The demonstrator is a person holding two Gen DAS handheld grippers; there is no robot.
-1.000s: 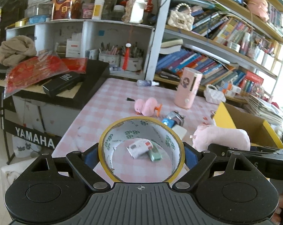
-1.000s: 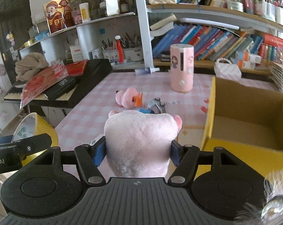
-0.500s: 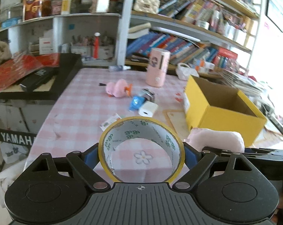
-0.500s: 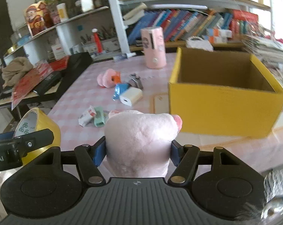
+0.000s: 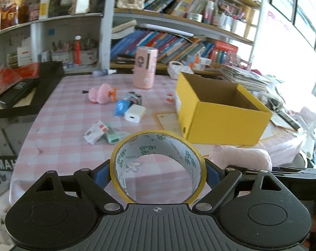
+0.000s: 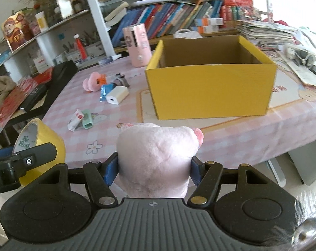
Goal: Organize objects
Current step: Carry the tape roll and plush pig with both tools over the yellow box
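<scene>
My left gripper point(image 5: 157, 172) is shut on a yellow tape roll point(image 5: 124, 154), held above the table's near edge; the roll also shows in the right wrist view point(image 6: 51, 140). My right gripper point(image 6: 153, 167) is shut on a pink plush pig point(image 6: 155, 156), which also shows in the left wrist view point(image 5: 241, 154). An open yellow cardboard box point(image 6: 210, 87) stands on the pink checked table point(image 6: 120, 106), ahead and right of both grippers; it looks empty.
On the table lie a pink duck toy point(image 5: 101, 93), a blue packet point(image 5: 121, 106), a white charger point(image 5: 135, 113), a small carton point(image 5: 95, 131) and a green case point(image 5: 112, 137). A pink cylinder point(image 5: 145, 70) stands at the back. A keyboard lies left, bookshelves behind.
Both grippers have swung right and pulled back from the table, each keeping its object. The yellow box has come into fuller view.
</scene>
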